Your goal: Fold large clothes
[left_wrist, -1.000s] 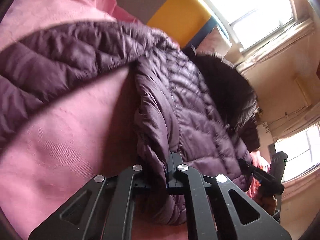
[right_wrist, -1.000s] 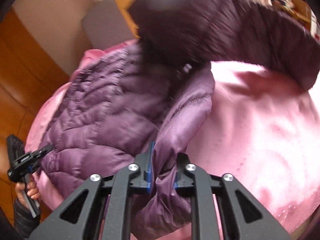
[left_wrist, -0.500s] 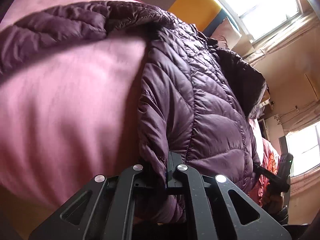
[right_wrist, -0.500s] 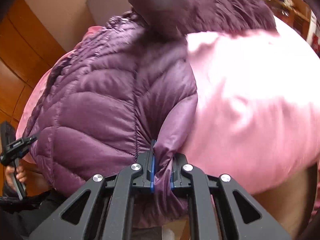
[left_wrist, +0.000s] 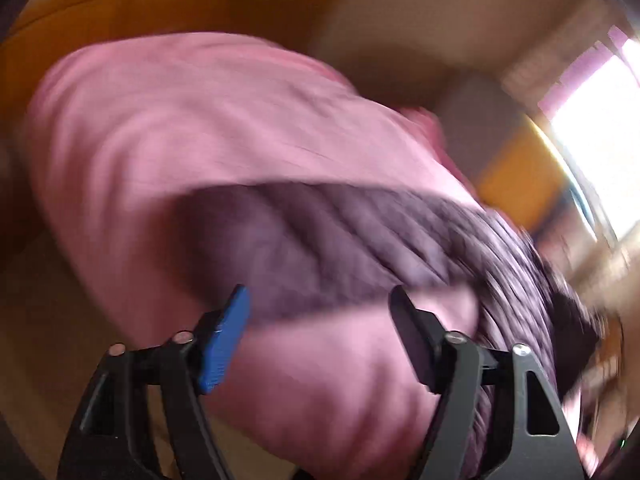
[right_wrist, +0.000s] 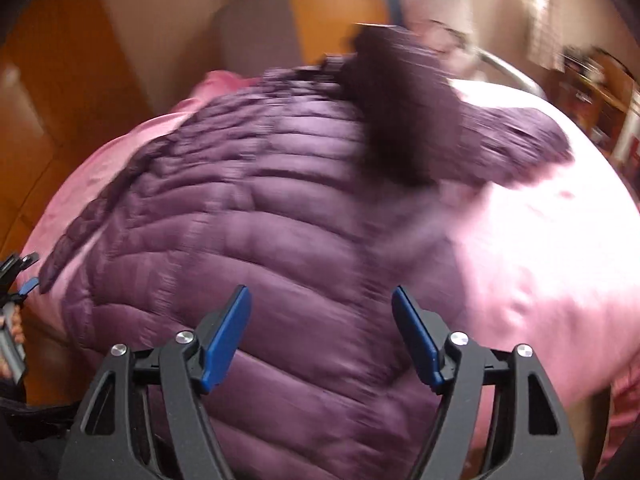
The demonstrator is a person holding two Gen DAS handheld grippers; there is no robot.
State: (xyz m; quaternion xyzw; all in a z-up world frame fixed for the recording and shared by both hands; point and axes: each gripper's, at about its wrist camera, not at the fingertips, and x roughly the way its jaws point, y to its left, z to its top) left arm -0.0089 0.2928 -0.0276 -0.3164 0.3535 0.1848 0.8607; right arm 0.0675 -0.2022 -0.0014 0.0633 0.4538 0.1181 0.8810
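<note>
A purple quilted puffer jacket [right_wrist: 280, 220] lies spread flat on a pink bed cover [right_wrist: 540, 220], its dark hood [right_wrist: 396, 108] at the far end and one sleeve [right_wrist: 516, 136] reaching right. My right gripper [right_wrist: 321, 320] is open and empty, just above the jacket's near hem. My left gripper [left_wrist: 320, 316] is open and empty over the bed's near edge; the jacket's left sleeve [left_wrist: 320, 240] lies just beyond its fingertips in a blurred view. The left gripper also shows at the far left of the right wrist view [right_wrist: 16, 280].
The pink bed cover [left_wrist: 180, 120] fills most of both views. A yellow and grey headboard [right_wrist: 336, 12] stands behind the bed. Wooden floor [right_wrist: 24, 160] lies to the left, a bright window [left_wrist: 600, 120] to the right, and shelves [right_wrist: 600, 92] stand beside the bed.
Both grippers have let go of the jacket's hem and opened wide. The jacket now lies flat on the bed. The left gripper has swung left, and its view is blurred by motion.
</note>
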